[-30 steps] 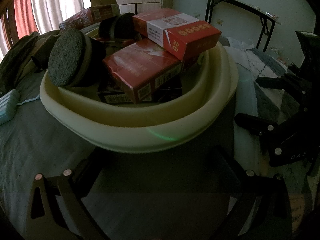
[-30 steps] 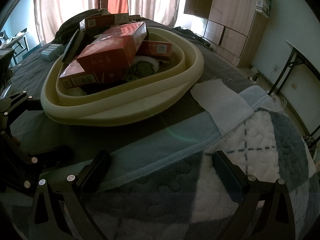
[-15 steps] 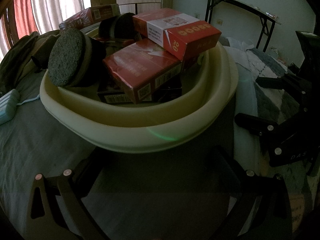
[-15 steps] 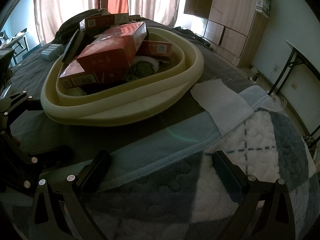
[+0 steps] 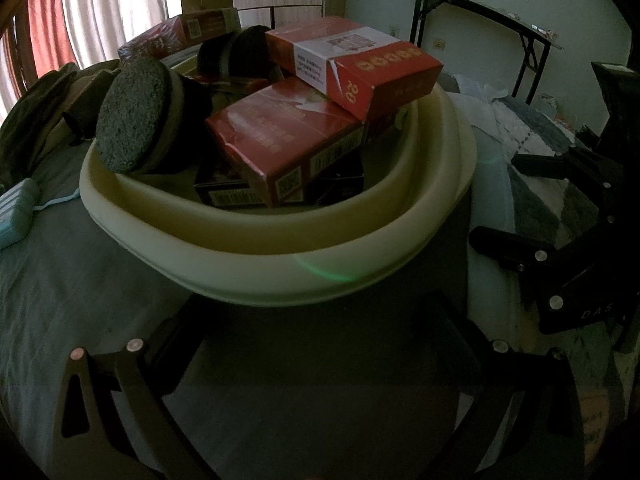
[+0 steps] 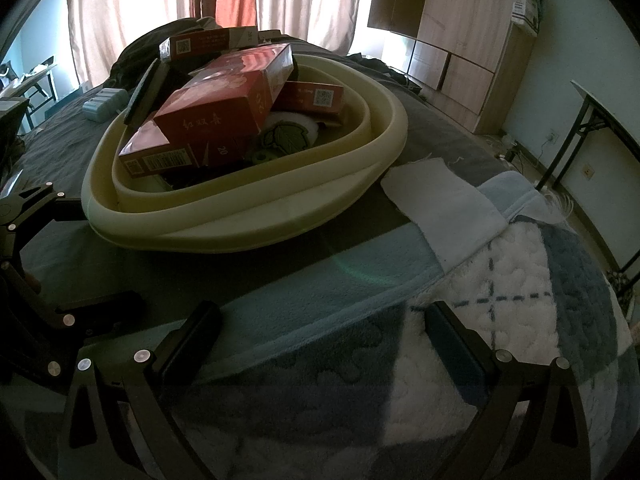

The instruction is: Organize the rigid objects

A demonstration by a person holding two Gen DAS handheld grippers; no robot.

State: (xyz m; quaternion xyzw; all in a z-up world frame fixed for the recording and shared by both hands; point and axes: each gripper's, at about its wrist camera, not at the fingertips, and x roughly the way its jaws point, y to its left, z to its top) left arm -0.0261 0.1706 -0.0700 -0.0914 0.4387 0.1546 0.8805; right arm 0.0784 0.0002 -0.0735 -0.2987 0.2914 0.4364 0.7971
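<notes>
Teetering at twelve o'clock, the top red carton [image 5: 352, 68] overhangs the cream basin [image 5: 280, 264]; a nudge would topple it (both grippers [image 5: 316, 336] [image 6: 320, 328] wide, empty).

A bed [image 6: 360, 280] under a grey-and-blue blanket [image 6: 520, 300] carries a cream basin [image 6: 248, 236] at mid-bed, a pale blue box [image 6: 102, 104] far left, and dark clothes [image 5: 48, 112] beyond.
</notes>
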